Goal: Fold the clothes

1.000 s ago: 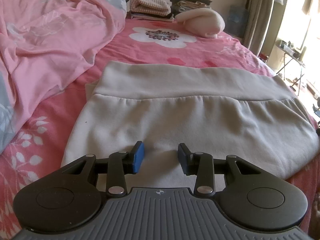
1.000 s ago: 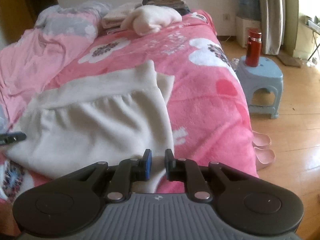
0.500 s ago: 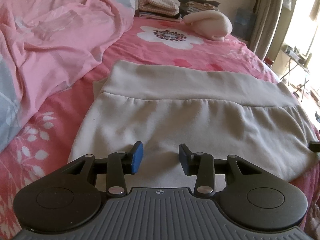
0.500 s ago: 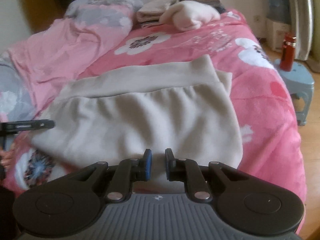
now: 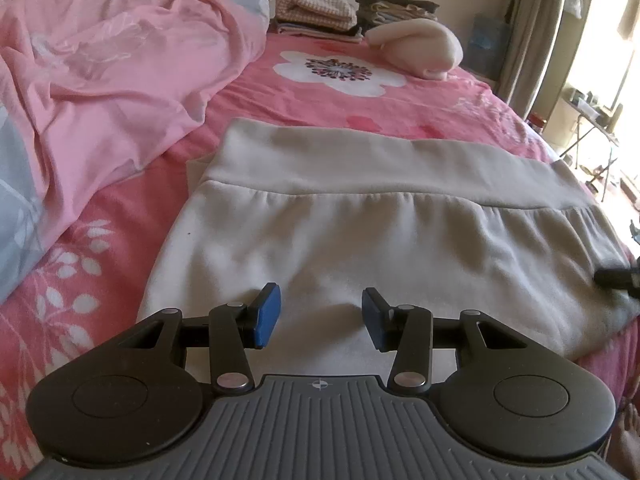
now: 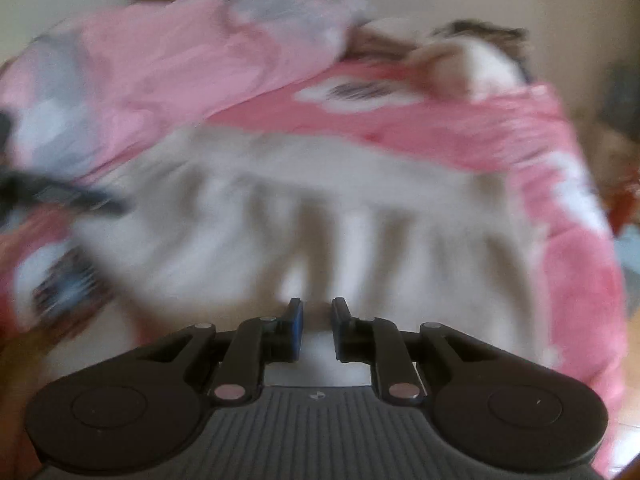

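Beige garment [image 5: 360, 240] spread flat on bed [image 5: 360, 100] for folding. Left tool [image 5: 320, 316] spread, empty, at near hem. Right tool [image 6: 317, 326] narrowly parted, empty; view blurred.

Pink duvet [image 5: 100, 80] (crumpled), floral bedspread [image 5: 420, 104]

Your beige fleece garment [image 5: 360, 240] lies spread flat across the pink floral bed [image 5: 360, 96], wide ribbed band at the far edge, gathers just below it, near hem at your end. Right wrist view shows it too, blurred.
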`<state>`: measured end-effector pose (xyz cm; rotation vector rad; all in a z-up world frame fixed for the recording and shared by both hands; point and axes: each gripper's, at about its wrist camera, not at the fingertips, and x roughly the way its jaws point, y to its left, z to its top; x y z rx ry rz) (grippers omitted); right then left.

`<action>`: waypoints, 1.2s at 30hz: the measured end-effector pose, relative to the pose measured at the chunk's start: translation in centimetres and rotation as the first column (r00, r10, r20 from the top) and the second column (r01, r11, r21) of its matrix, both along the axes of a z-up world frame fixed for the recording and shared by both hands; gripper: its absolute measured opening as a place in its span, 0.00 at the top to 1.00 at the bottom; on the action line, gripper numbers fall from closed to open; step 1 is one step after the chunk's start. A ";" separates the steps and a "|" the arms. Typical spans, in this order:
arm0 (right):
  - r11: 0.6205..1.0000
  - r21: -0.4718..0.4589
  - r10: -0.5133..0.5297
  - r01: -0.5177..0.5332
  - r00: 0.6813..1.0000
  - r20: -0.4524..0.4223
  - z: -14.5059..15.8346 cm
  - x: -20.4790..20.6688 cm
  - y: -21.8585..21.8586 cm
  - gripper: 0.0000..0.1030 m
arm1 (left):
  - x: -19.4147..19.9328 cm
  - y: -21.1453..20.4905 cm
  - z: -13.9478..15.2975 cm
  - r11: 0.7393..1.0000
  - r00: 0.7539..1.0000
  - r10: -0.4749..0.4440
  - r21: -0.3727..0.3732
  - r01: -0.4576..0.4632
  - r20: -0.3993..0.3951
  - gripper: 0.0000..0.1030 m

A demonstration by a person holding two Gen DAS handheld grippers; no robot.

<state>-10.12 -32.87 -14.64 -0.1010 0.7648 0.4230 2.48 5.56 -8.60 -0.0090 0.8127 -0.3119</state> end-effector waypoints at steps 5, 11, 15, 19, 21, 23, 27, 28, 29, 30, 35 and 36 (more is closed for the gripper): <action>0.998 -0.037 0.053 -0.051 0.997 0.051 0.8 -0.5 1.4 0.84 | 0.1 -0.2 0.0 1.000 1.000 -0.004 0.007 0.004 0.001 0.56; 0.999 0.031 0.026 -0.025 0.999 -0.023 -0.4 2.1 1.5 0.84 | -0.2 0.1 0.2 1.000 1.000 0.010 -0.004 -0.010 -0.001 0.56; 0.981 0.059 0.187 -0.185 0.982 -0.019 -0.1 0.5 4.2 0.85 | -0.3 0.3 0.1 1.000 1.000 0.004 -0.005 -0.004 0.002 0.56; 0.986 0.050 0.158 -0.159 0.987 0.028 0.6 1.8 4.3 0.85 | -0.2 0.4 0.1 1.000 1.000 -0.001 -0.004 0.001 0.007 0.56; 0.991 0.039 0.123 -0.124 0.992 0.039 0.4 3.1 4.2 0.85 | -0.3 0.4 0.1 1.000 1.000 0.003 -0.007 -0.003 0.009 0.56; 0.990 0.049 0.134 -0.134 0.991 0.017 -0.2 4.1 4.9 0.85 | -0.3 0.5 0.1 1.000 1.000 0.010 -0.010 -0.010 0.013 0.56; 0.956 -0.028 0.294 -0.293 0.954 0.052 -0.5 2.0 9.3 0.99 | -0.4 0.5 0.2 1.000 1.000 0.015 -0.006 -0.015 0.018 0.56; 0.952 -0.001 0.307 -0.307 0.950 0.058 0.0 2.1 9.3 0.99 | -0.4 0.5 0.2 1.000 1.000 0.013 -0.002 -0.013 0.020 0.56; 0.947 0.027 0.319 -0.321 0.946 0.063 0.4 2.2 9.3 0.99 | -0.5 0.5 0.2 1.000 1.000 0.011 0.001 -0.011 0.022 0.56; 0.949 0.050 0.306 -0.310 0.949 0.068 0.8 2.6 9.1 0.98 | -0.5 0.6 0.2 1.000 1.000 0.009 0.005 -0.009 0.024 0.56; 0.941 0.120 0.319 -0.318 0.948 0.012 1.2 3.1 8.3 0.98 | -0.6 0.7 0.0 1.000 1.000 0.002 0.004 -0.002 0.026 0.56; 0.938 0.132 0.325 -0.322 0.946 -0.003 1.2 3.1 8.2 0.98 | -0.7 0.7 0.1 1.000 1.000 -0.002 0.007 0.001 0.024 0.56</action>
